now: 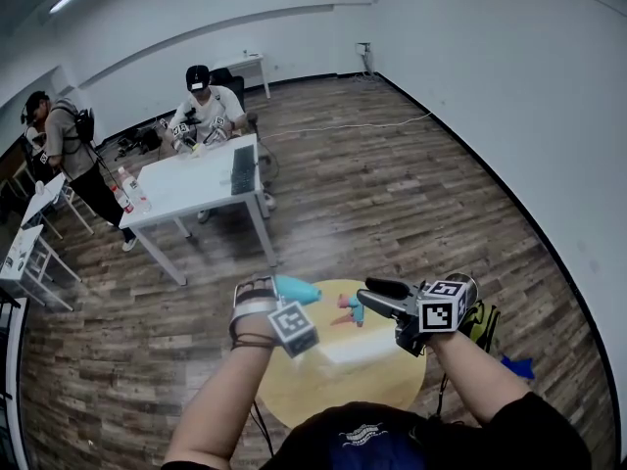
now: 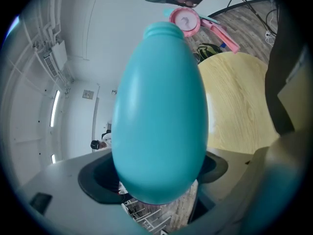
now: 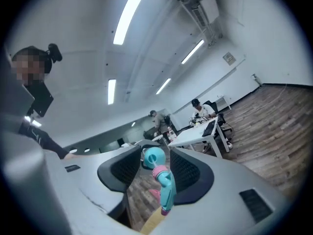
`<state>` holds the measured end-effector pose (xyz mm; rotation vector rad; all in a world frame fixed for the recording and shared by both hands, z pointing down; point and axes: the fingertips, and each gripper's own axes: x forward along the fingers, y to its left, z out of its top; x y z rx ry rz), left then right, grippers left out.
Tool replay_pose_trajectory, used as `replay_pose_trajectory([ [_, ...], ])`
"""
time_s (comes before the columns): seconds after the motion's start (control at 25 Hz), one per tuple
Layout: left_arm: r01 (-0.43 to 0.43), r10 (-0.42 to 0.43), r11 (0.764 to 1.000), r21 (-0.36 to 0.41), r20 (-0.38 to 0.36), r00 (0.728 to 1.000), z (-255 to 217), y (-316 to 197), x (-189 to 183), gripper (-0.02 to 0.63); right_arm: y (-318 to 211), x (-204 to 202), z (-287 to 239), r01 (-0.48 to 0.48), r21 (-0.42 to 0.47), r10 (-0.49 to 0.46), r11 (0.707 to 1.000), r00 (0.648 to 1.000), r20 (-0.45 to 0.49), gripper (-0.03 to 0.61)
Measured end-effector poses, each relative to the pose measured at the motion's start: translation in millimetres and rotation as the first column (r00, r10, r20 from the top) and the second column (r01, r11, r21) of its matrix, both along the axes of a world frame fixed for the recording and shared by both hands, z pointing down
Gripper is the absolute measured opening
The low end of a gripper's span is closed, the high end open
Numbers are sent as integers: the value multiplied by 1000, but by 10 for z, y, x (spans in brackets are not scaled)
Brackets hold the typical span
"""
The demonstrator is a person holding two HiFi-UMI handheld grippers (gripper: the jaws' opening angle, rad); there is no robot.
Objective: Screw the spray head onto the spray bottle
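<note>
Above the round yellow worktop point(image 1: 323, 392): two forearms reach forward, each hand carrying a gripper, with the tips turned toward each other.
Left gripper point(image 1: 282, 297): angled across toward the right. Its jaws are clamped on the wide body of the teal spray bottle point(image 2: 159, 111), and the bottle's neck points at the other gripper.
Right gripper point(image 1: 364, 295): held about level and pointing left. Its jaws are apart and press on nothing.
Spray head point(image 3: 165, 180): teal with a pink collar and trigger. It sits in the air at the bottle's neck, near the right gripper's tips. Whether it is threaded on cannot be told.
Worktop surface: pale wood grain with a lighter patch near the middle.
Room: wood-plank floor point(image 1: 392, 194), white walls and strip lights point(image 3: 129, 13) overhead. Well apart stands a far white worktop point(image 1: 191, 189), with one person point(image 1: 201, 106) seated at it and another person point(image 1: 59, 145) standing beside it.
</note>
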<state>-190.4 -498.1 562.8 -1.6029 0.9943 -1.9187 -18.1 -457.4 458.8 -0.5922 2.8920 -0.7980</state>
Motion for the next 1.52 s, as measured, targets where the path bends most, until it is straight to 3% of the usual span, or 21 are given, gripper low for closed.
replay_pose_trajectory([
  [0.12,15,-15,1000,-4,-28,999,-8,12,-10,456,-88,237,202,-54,-99,60,994,997,57,220],
  [0.28,23,-24,1000,-5,-47,999,-32,9,-5,456,-128,400,620,-83,-187,92,979,995,40,228],
  [0.48,15,-16,1000,-14,-94,995,-9,12,85,456,-104,363,960,-25,-280,57,960,993,104,319],
  [0.56,5,-7,1000,-18,-100,995,4,1,138,456,-93,267,943,6,-256,19,967,995,93,305],
  [0.64,-2,0,1000,-21,-102,995,15,-7,180,456,-86,178,814,29,-222,-5,975,994,107,138],
  [0.88,-16,13,999,-31,-109,994,8,53,246,456,66,-28,341,109,-122,-87,987,982,170,23],
  [1.2,-52,46,998,-40,-130,990,89,132,389,456,115,-156,-55,126,-38,-113,991,965,236,18],
  [1.28,-58,41,995,-81,-202,979,135,176,461,456,151,-178,-168,124,-12,-117,992,961,250,18],
  [1.36,-63,13,986,-152,-311,950,181,255,526,456,146,-125,-277,98,11,-98,995,957,273,33],
  [1.52,-50,-36,980,-194,-416,909,116,330,534,456,42,174,-472,20,44,-35,999,933,359,130],
])
